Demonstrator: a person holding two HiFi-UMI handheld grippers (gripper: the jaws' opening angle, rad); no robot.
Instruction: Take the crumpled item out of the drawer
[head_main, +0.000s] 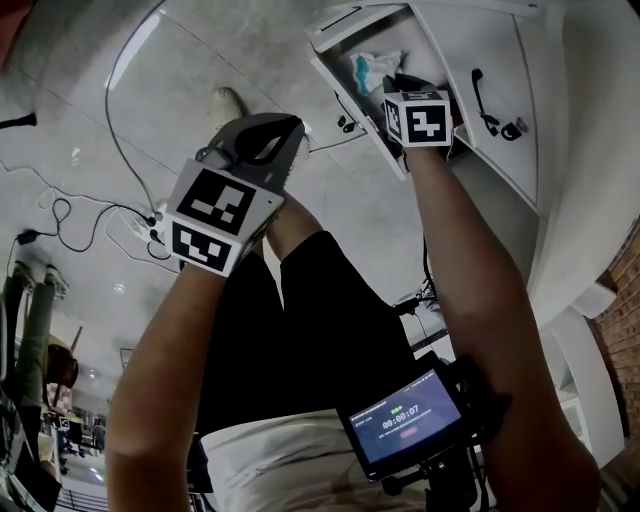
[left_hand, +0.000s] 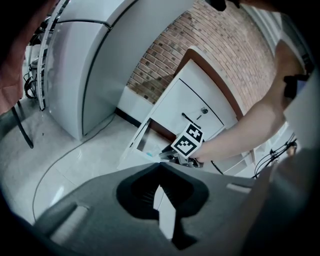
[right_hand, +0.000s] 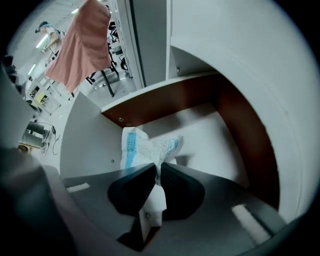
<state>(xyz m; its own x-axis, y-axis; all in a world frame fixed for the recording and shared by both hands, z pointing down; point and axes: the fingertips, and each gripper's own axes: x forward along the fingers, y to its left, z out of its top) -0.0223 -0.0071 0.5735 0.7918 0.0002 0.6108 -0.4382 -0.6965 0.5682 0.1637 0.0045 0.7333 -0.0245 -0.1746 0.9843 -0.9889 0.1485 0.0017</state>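
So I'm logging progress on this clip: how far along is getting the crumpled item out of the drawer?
Done: the drawer stands open and the right gripper is down inside it. In hand: its jaws are pinched on the crumpled wrapper, which is inside the drawer. Left to do: lift the wrapper clear of the drawer. The left gripper is shut and empty, away from the drawer.

Glossy pale tiled floor (head_main: 120, 110) across the head view's upper left, crossed by thin black cables (head_main: 66, 208). Red brick wall (left_hand: 200, 45) at upper centre of the left gripper view, beside a tall white rounded cabinet (left_hand: 85, 65) at upper left. Pink hanging cloth (right_hand: 82, 42) at upper left of the right gripper view.
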